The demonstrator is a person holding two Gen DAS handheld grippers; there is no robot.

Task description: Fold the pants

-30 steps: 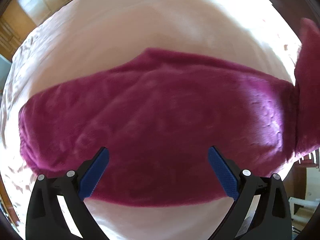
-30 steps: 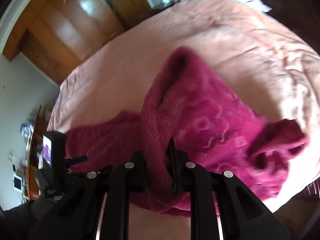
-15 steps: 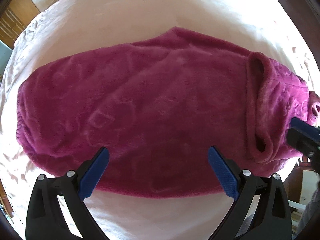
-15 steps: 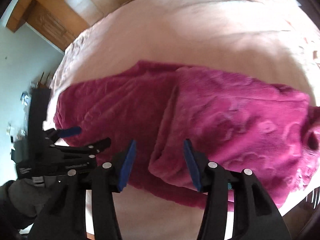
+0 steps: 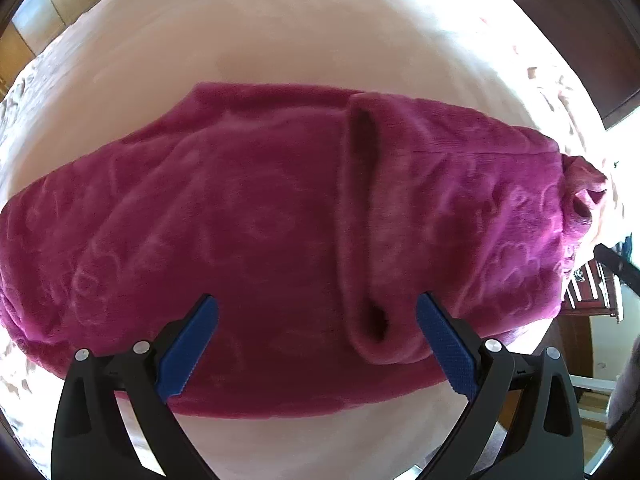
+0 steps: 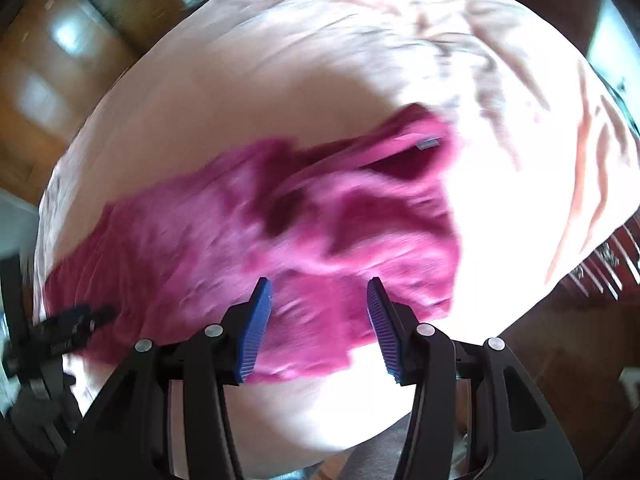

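Observation:
The magenta fleece pants (image 5: 248,232) lie across a pale pink bed, with one end folded over onto the middle so a leg cuff (image 5: 368,240) lies on top. My left gripper (image 5: 316,344) is open and empty, hovering over the near edge of the pants by the cuff. In the right wrist view the pants (image 6: 248,248) are blurred, with the waistband and its tag (image 6: 426,143) at the far right. My right gripper (image 6: 320,328) is open and empty above their near edge. The left gripper (image 6: 68,320) shows at that view's left edge.
The pink bedspread (image 5: 320,40) spreads wrinkled around the pants, its near edge just below my grippers. Wooden wardrobe doors (image 6: 60,60) stand beyond the bed. A dark wooden piece of furniture (image 5: 592,288) stands off the bed's right side.
My right gripper let go of the pants end it held, laid it folded over the middle, opened and pulled back to the right. The left gripper stayed open and shifted a little.

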